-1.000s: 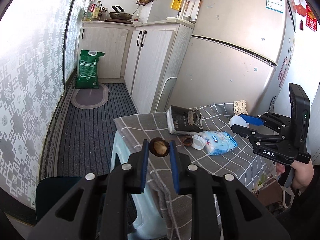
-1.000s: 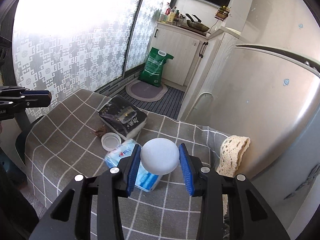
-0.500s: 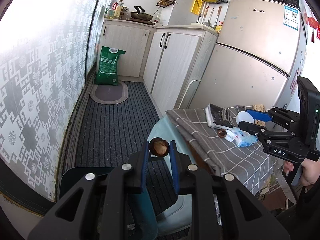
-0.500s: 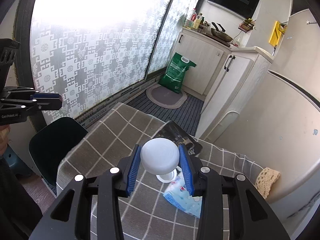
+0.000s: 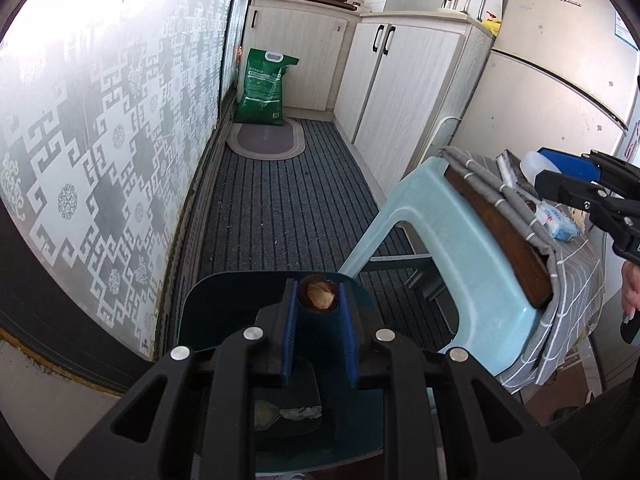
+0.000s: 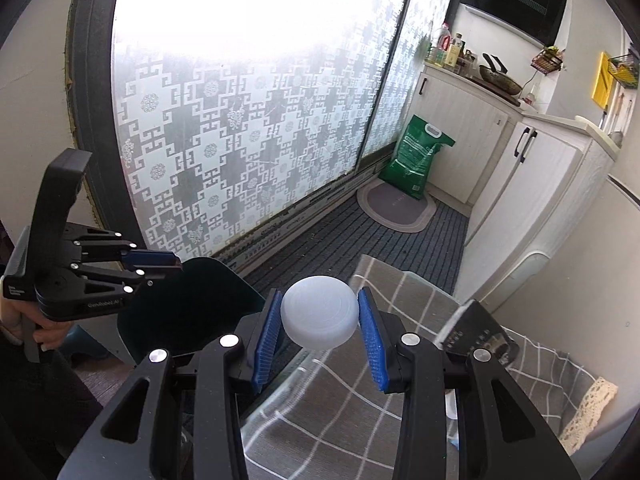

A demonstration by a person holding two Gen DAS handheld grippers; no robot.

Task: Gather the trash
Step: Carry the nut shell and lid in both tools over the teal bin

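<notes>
My left gripper is shut on a brown nut shell and holds it over the open dark teal trash bin, which has crumpled scraps at its bottom. In the right wrist view the left gripper hovers above the same bin. My right gripper is shut on a round white plastic lid, held above the table's near-left edge. It also shows in the left wrist view at the far right.
A grey checked cloth covers the small table on a light blue stool. A black packet and a blue-white wrapper lie on it. White cabinets, a fridge and a green bag stand beyond.
My left gripper has carried the nut shell off the table, leftward and down over the bin. My right gripper has moved the white lid left toward the bin side of the table.
</notes>
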